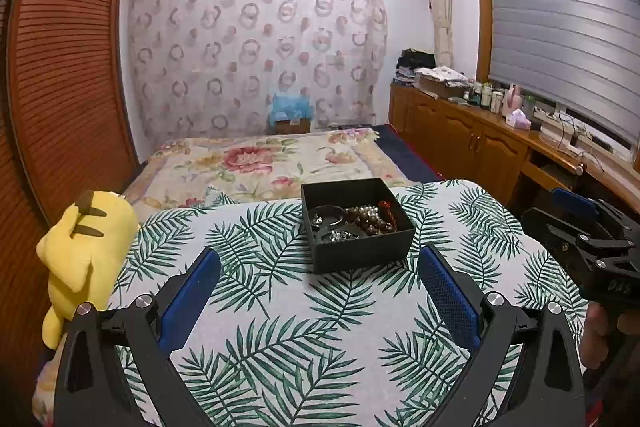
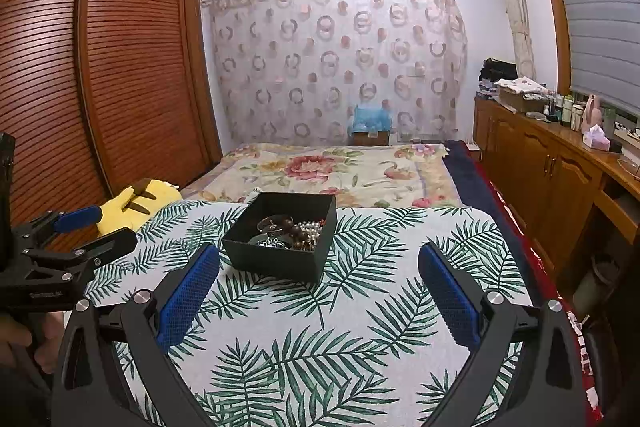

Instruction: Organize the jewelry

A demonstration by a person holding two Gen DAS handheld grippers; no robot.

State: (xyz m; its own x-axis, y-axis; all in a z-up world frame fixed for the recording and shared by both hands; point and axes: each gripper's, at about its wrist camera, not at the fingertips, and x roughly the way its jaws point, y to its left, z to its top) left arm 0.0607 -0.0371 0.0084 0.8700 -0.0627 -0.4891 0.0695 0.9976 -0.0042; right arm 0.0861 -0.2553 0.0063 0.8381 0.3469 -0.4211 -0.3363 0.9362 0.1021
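A black open box (image 1: 362, 251) stands on the leaf-print table (image 1: 280, 327), at its far side. It holds jewelry: wooden bead bracelets (image 1: 370, 221), a dark bangle (image 1: 326, 213) and silver pieces (image 1: 340, 235). My left gripper (image 1: 320, 263) is open and empty, just short of the box. In the right wrist view the box (image 2: 280, 261) with its jewelry (image 2: 294, 231) lies ahead and to the left. My right gripper (image 2: 320, 263) is open and empty, above the table (image 2: 360, 327). Each gripper shows at the edge of the other's view, the right one (image 1: 588, 243) and the left one (image 2: 60, 239).
A yellow plush toy (image 1: 84, 247) lies at the table's left edge. Behind the table is a bed with a floral blanket (image 1: 264, 163). A louvred wooden wardrobe (image 2: 120, 67) stands at the left, a wooden cabinet with bottles (image 1: 480, 123) at the right.
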